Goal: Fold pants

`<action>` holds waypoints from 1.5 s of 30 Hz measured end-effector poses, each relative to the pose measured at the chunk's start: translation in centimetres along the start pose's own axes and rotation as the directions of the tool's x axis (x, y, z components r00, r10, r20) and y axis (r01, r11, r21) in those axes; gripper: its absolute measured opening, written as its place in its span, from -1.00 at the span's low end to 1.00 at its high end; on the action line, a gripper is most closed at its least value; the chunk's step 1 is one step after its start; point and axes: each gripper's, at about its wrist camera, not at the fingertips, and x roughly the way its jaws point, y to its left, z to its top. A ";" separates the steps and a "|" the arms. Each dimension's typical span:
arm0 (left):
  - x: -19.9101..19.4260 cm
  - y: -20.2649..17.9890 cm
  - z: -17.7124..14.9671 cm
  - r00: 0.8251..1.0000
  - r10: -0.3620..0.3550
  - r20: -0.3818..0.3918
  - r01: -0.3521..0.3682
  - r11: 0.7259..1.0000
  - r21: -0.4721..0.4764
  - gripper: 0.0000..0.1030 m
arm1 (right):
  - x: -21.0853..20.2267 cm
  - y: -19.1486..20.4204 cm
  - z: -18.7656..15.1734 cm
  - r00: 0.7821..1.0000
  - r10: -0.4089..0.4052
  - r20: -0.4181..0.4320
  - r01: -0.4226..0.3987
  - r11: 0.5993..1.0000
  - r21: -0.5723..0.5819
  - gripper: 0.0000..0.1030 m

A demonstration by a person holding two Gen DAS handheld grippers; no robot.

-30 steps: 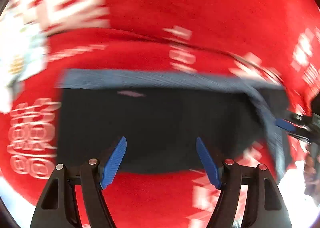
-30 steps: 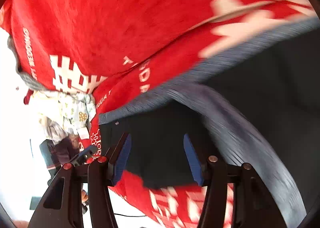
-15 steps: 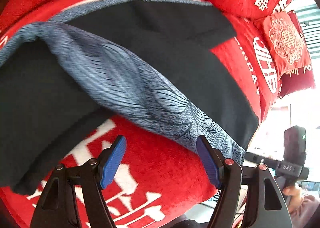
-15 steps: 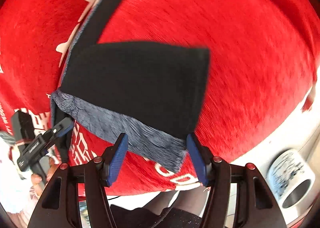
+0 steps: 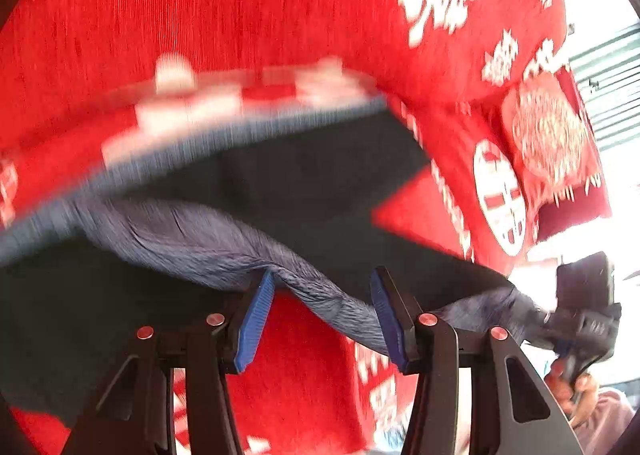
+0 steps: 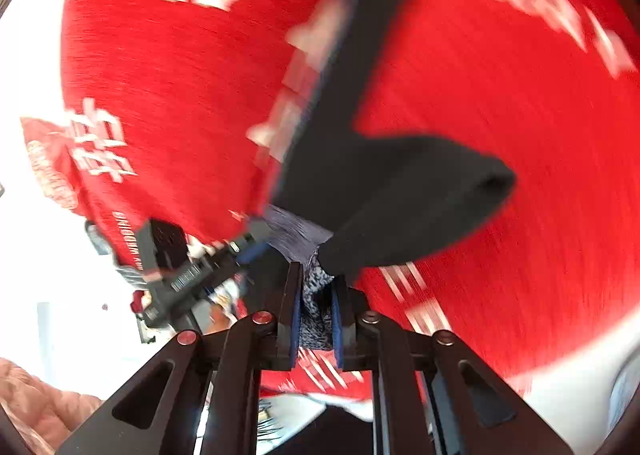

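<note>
Both views blur: right gripper (image 6: 316,311) pinches pants (image 6: 384,191) waistband, left gripper (image 5: 322,315) open.

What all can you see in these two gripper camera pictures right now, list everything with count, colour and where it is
pants: one, black with a grey patterned waistband, lying on the red cover, waistband edge lifted
red cover: one, red with white lettering, under the pants
cushion: one, red with a pale round emblem, upper right in the left view
left gripper: one, black with blue pads, open, waistband lying between its fingers
right gripper: one, black with blue pads, shut on the waistband
</note>
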 end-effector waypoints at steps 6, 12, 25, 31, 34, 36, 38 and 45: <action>-2.7 2.1 7.1 0.977 0.145 0.156 -0.147 0.989 -0.004 0.02 | 5.3 4.2 12.0 0.989 -0.069 0.134 0.085 0.990 -0.116 -0.70; -3.3 5.6 6.1 0.943 0.294 0.155 -0.286 0.955 -0.073 0.42 | 8.7 6.1 19.9 0.942 -0.292 0.164 0.319 0.930 -0.181 0.07; 1.0 14.7 -4.6 0.860 0.493 -0.131 -0.510 0.820 -0.259 0.42 | 10.3 -3.8 16.9 0.921 -0.389 0.029 0.389 0.921 0.017 -0.89; 0.1 15.5 -5.6 0.849 0.504 -0.158 -0.528 0.809 -0.256 0.42 | 8.6 -4.7 15.1 0.886 -0.463 -0.006 0.463 0.886 -0.026 -0.64; -0.3 16.1 -5.1 0.852 0.504 -0.140 -0.522 0.807 -0.275 0.42 | 6.5 -4.8 15.4 0.899 -0.430 0.079 0.432 0.902 -0.008 0.26; 0.1 16.5 -4.6 0.849 0.508 -0.148 -0.528 0.802 -0.280 0.42 | 6.9 -6.6 16.6 0.920 -0.386 0.074 0.382 0.922 0.059 0.24; 0.4 16.5 -4.0 0.849 0.509 -0.144 -0.528 0.801 -0.283 0.42 | 8.7 -8.2 17.7 0.931 -0.364 0.020 0.358 0.923 0.139 -0.40; 1.2 18.0 -3.6 0.854 0.500 -0.145 -0.520 0.803 -0.292 0.44 | 6.6 -5.8 17.4 0.896 -0.441 0.049 0.441 0.897 0.017 -0.81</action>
